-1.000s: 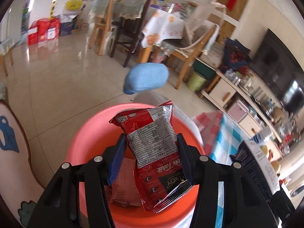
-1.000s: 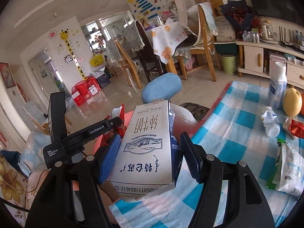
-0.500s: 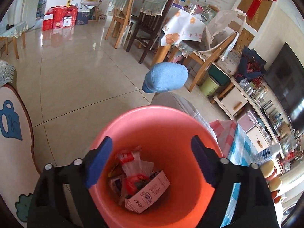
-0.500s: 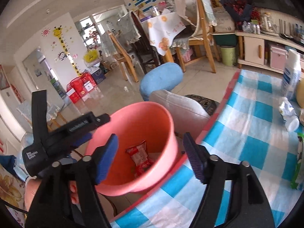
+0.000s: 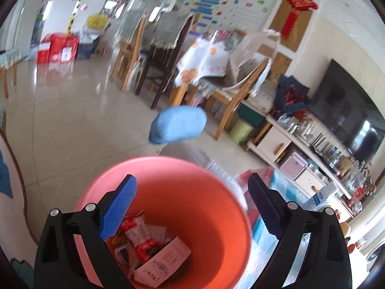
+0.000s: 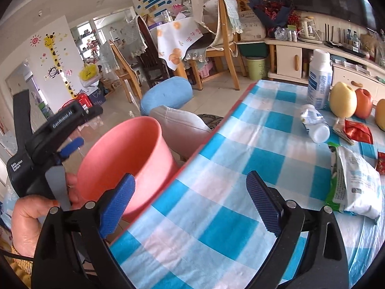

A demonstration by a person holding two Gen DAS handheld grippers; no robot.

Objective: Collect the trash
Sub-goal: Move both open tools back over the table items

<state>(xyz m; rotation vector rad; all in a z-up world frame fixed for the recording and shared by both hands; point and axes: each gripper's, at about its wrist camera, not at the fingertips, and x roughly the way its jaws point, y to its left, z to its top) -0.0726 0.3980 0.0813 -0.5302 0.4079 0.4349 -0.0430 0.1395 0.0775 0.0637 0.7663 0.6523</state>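
- Left gripper (image 5: 192, 200) hangs over the pink bin (image 5: 223, 192); its jaws have just been opening and stand wide, with nothing between the blue pads (image 5: 119, 207).
- In the bin bottom: a white milk carton (image 5: 163, 262) lying on its side, a red snack packet (image 5: 142, 238) beside it, other wrappers underneath, too jumbled to sort.
- Right gripper (image 6: 190, 200) is above the blue-and-white checked tablecloth (image 6: 240, 159), near the table's red edge; its jaws have also just been opening, now wide apart, holding nothing.
- From the right wrist view the bin stands just off the table edge, beside a grey cushion (image 6: 180, 130).
- The person's hand (image 6: 31, 216) grips the left gripper's handle, next to the bin.
- Trash on the cloth, well apart from the bin: a crushed white bottle (image 6: 315, 125), a white-and-green bag (image 6: 353, 183), red wrappers (image 6: 357, 131).
- A tall white can (image 6: 320, 79) and fruit (image 6: 343, 100) stand at the far side.
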